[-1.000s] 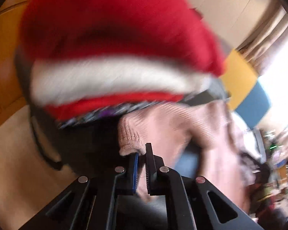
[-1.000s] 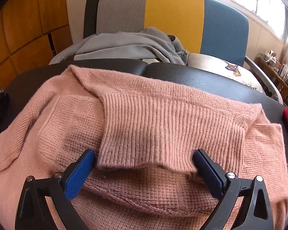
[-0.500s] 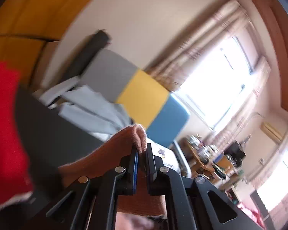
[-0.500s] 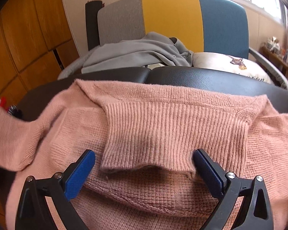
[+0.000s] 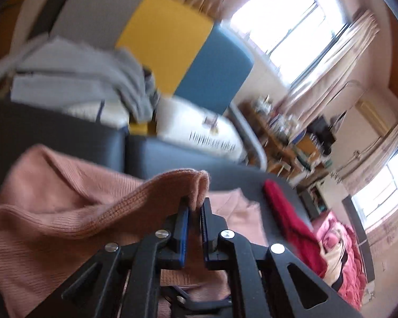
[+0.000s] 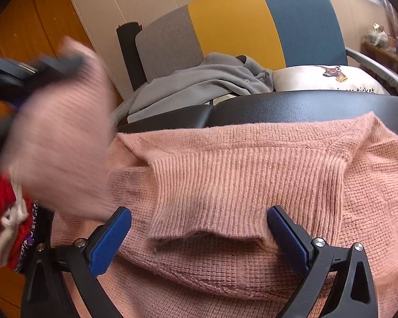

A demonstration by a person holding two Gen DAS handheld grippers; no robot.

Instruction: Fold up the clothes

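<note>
Left wrist view first: the pink sweater (image 5: pixel 66 212) lies spread over a black padded surface (image 5: pixel 172 156), and one sleeve (image 5: pixel 177 182) of it is lifted off the body of the garment, its ribbed cuff pinched between the two blue-padded fingers of the left gripper (image 5: pixel 195 209). Those fingers are nearly together, with only the thickness of knit between them, and the cuff end pokes up just past the tips. The gripper points forward and slightly up across the sweater, tilted so the room behind looks slanted.

From the right wrist view, the same sweater (image 6: pixel 252 185) fills the foreground, its ribbed collar (image 6: pixel 238 185) folded flat toward the camera. The right gripper (image 6: pixel 199 235) hovers low over the collar with its fingers spread wide, one blue pad at each side of the ribbed band and nothing caught between them; whether the pads touch the knit I cannot tell. At the left of this view the raised sleeve (image 6: pixel 63 143) is a blurred pink mass, with the dark body of the left gripper behind it.

A red garment (image 5: pixel 286 220) lies at the far edge of the black surface. Beyond is a chair (image 6: pixel 252 26) with a grey, yellow and blue back, holding a crumpled grey garment (image 6: pixel 204 82) and a white cushion (image 6: pixel 326 79) beside it.
</note>
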